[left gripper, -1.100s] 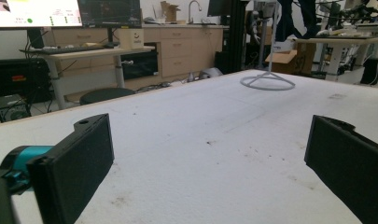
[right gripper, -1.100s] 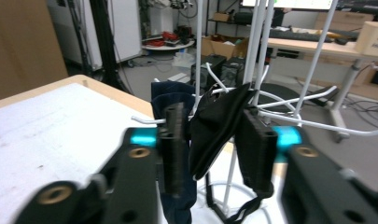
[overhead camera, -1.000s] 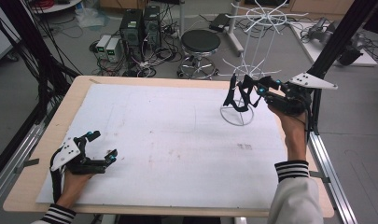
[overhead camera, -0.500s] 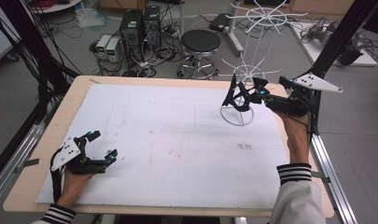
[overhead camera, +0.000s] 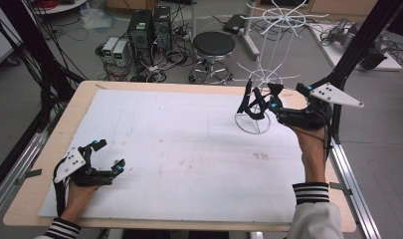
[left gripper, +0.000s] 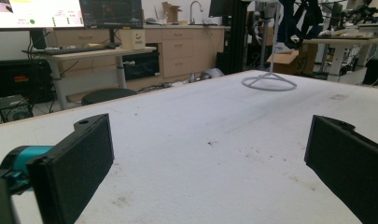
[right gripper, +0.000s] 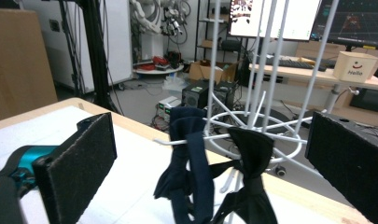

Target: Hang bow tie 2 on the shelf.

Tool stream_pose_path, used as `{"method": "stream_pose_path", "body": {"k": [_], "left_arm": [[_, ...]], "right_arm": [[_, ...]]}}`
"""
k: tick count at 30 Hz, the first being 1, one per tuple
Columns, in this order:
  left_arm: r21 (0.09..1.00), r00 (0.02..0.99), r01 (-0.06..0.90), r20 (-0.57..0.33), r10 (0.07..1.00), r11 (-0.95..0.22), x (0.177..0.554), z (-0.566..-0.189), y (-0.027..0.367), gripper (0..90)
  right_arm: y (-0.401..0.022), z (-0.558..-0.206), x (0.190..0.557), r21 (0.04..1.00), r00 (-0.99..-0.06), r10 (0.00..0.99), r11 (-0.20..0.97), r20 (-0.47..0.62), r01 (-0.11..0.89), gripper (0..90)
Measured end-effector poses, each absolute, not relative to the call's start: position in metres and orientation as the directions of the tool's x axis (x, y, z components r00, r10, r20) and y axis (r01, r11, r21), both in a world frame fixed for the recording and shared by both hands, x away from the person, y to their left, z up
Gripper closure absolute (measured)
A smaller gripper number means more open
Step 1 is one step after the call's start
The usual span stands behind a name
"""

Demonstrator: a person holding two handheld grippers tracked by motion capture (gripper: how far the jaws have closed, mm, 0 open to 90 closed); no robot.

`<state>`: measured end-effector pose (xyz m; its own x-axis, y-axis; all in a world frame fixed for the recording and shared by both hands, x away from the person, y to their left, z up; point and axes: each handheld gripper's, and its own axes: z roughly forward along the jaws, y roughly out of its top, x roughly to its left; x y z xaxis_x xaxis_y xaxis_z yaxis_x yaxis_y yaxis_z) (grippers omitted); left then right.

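Fingers of the right gripper have just been opening off the bow tie on the rack; withdraw straight back, avoiding snags.

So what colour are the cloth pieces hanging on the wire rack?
Dark navy cloth pieces, clearest in the right gripper view.

Most of the table is wide open, so there's plenty of room to move across the white sheet from the left edge to past the middle. The one real obstacle is the wire rack at the far right: its ring base sits on the sheet, spokes stick out all around, and dark cloths hang off them.
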<state>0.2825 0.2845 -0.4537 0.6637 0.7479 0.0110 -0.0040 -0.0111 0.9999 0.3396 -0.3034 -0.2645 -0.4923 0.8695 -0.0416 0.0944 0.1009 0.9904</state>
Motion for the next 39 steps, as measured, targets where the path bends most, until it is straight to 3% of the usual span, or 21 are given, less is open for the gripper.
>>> {"method": "stream_pose_path", "body": {"k": [16,39], "left_arm": [[1.0,0.661,-0.013,-0.004,0.75,0.017,0.278,-0.455,0.288,1.8],[0.999,0.657,-0.033,0.011,0.754,0.014,0.276,-0.455,0.288,1.8]], "right_arm": [[-0.287,-0.296,0.307,0.996,-0.54,0.84,0.079,-0.044,0.041,1.1],[-0.261,-0.403,0.269,0.998,-0.556,0.831,0.054,-0.033,0.021,1.2]]}}
